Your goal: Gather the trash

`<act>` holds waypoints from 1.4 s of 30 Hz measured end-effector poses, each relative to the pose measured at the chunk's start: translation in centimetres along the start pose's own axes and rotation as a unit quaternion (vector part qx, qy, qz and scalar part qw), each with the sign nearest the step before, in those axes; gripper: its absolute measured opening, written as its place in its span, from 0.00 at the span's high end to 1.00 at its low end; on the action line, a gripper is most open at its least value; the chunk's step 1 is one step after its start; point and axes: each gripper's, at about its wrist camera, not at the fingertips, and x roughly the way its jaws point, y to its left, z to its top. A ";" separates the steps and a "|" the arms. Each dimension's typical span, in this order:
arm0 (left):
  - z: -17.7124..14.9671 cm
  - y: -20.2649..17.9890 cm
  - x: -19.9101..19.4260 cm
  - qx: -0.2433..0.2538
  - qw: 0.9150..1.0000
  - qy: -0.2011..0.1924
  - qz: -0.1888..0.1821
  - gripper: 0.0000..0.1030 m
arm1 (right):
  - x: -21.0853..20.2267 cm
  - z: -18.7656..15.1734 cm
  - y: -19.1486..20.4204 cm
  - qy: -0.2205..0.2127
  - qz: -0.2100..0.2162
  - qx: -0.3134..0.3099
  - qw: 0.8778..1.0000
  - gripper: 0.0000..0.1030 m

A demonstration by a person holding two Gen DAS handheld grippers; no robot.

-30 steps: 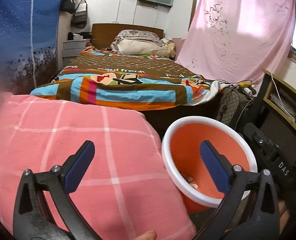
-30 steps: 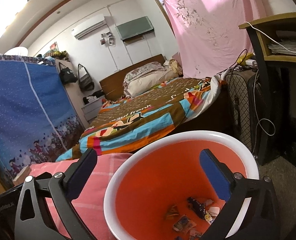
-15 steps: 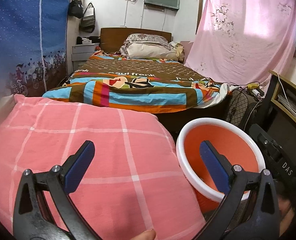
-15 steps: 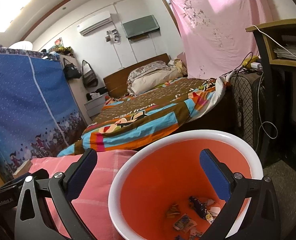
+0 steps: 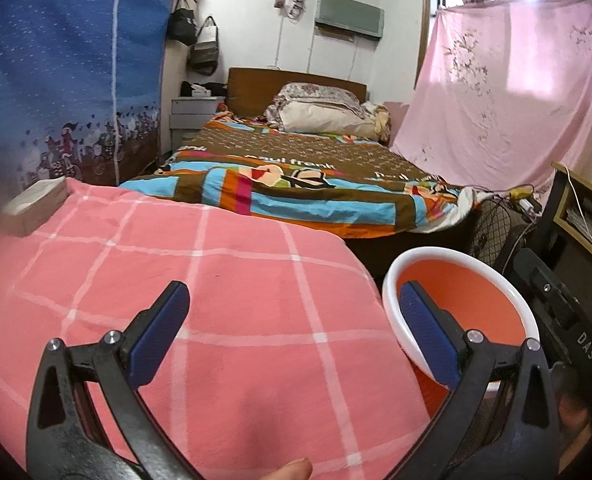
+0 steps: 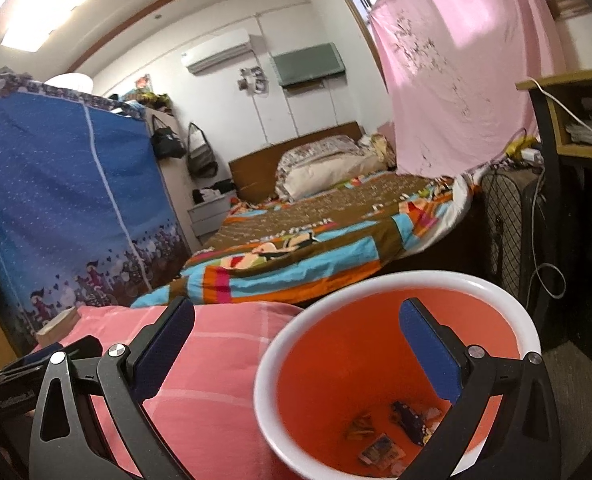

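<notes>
An orange bin with a white rim [image 6: 375, 284] stands on the floor beside a pink checked cover [image 5: 216, 320]. Several small wrappers [image 6: 391, 436] lie at its bottom. My right gripper [image 6: 296, 344] is open and empty, held over the bin's left rim. My left gripper [image 5: 292, 332] is open and empty above the pink cover, with the bin [image 5: 475, 280] under its right finger. No loose trash shows on the cover.
A bed with a colourful quilt [image 5: 315, 192] lies beyond. A blue fabric wardrobe [image 5: 68, 72] stands left, a pink curtain [image 5: 507, 88] right. A fan [image 6: 507, 216] and a desk with cables [image 6: 567, 128] stand right of the bin. A wooden block [image 5: 36, 204] sits at the cover's far left.
My left gripper has pulled back and swung left, so more of the pink cover shows and the bin sits further right. My right gripper has shifted left, the bin now lying more to its right.
</notes>
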 end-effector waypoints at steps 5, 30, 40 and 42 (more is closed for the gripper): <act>-0.4 1.7 -1.6 -0.011 1.000 -0.019 0.014 0.00 | -1.0 -0.4 1.6 -0.027 0.010 -0.021 0.999 0.00; -4.6 7.5 -9.3 -0.038 0.993 -0.086 0.071 0.00 | -6.8 -3.8 7.7 -0.079 0.065 -0.090 0.991 0.00; -6.0 8.9 -11.9 -0.035 0.989 -0.109 0.091 0.00 | -9.1 -4.6 9.1 -0.076 0.071 -0.106 0.989 0.00; -6.4 9.1 -12.4 -0.033 0.988 -0.115 0.096 0.00 | -9.5 -4.9 9.3 -0.074 0.071 -0.107 0.989 0.00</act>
